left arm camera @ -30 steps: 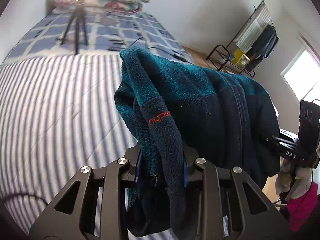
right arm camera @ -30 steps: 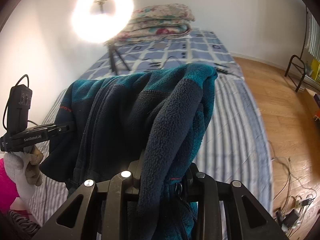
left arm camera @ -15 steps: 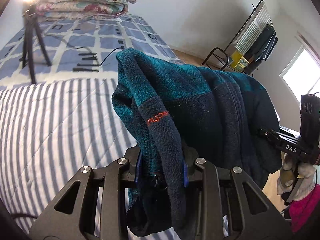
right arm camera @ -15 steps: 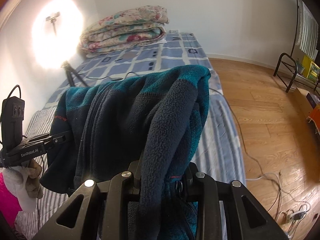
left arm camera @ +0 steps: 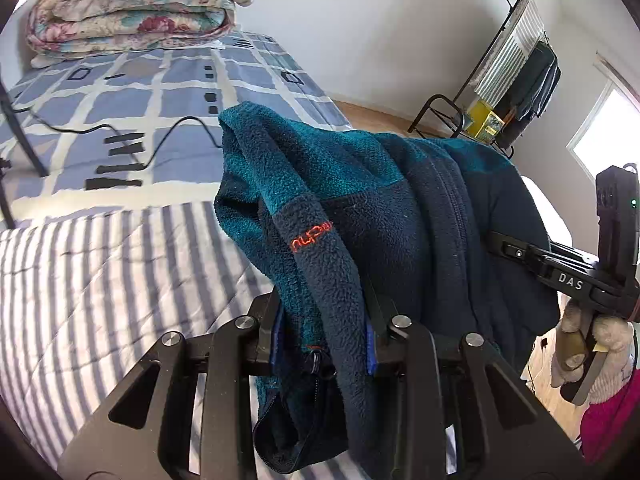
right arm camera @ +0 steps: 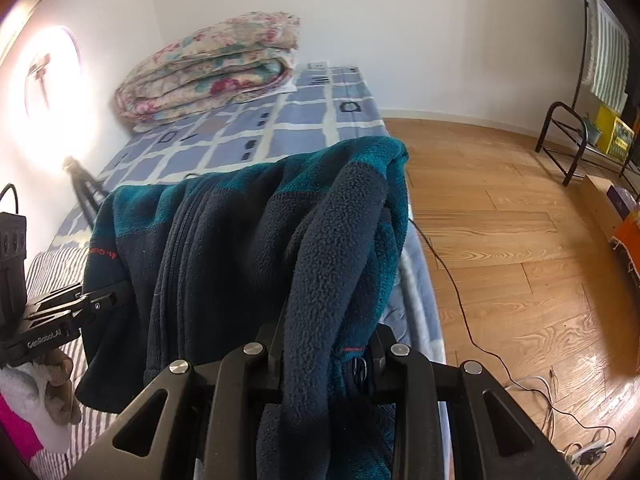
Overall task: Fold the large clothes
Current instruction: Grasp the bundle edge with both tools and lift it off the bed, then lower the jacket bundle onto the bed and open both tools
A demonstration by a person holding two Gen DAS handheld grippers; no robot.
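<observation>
The thick, soft fleece jacket (left arm camera: 400, 216) looks bulky and floppy, so each claw, left (left arm camera: 324, 344) and right (right arm camera: 320, 344), pinches a bunched edge.

White walls; wooden plank floor (right arm camera: 500, 240) at 3 o'clock; black metal clothes rack (left arm camera: 508, 76) at 2; glowing ring light (right arm camera: 48, 72) at 10.
</observation>
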